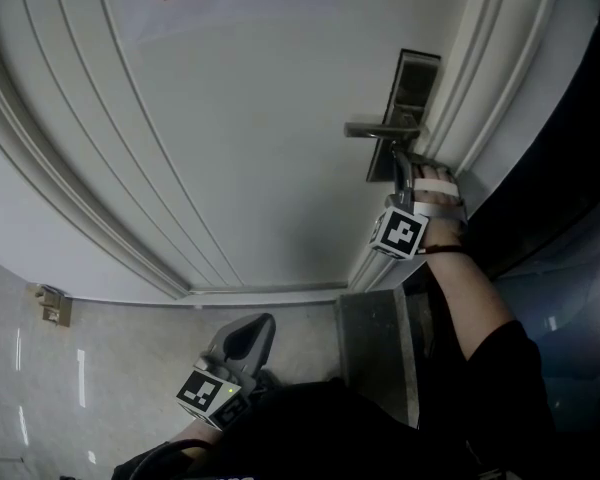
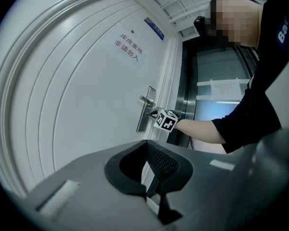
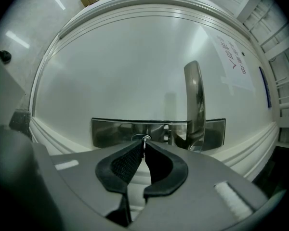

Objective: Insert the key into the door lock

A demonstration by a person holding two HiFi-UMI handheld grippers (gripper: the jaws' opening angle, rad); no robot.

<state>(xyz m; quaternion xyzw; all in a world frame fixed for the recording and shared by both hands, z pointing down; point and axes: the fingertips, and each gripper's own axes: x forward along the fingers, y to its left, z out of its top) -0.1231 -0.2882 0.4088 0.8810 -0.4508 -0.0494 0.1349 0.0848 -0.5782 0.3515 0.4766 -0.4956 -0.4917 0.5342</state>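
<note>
One door [image 1: 230, 168], one key [image 3: 143, 139], two grippers [image 1: 407, 168] [image 1: 263, 323]

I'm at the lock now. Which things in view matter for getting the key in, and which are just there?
In the job: right gripper, shut on the key; lock plate with the keyhole; lever handle; white door.
Just there: left gripper, shut, empty, held low; notice with red characters; blue sign; brass fitting on the tiles.

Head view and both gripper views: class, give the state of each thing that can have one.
White panelled door, looks shut.
Silver lever handle, level, not pressed.
Small metal key, pinched, tip at the silver lock plate's keyhole.
Right claw, shut on the key.
Left claw, shut, empty.
</note>
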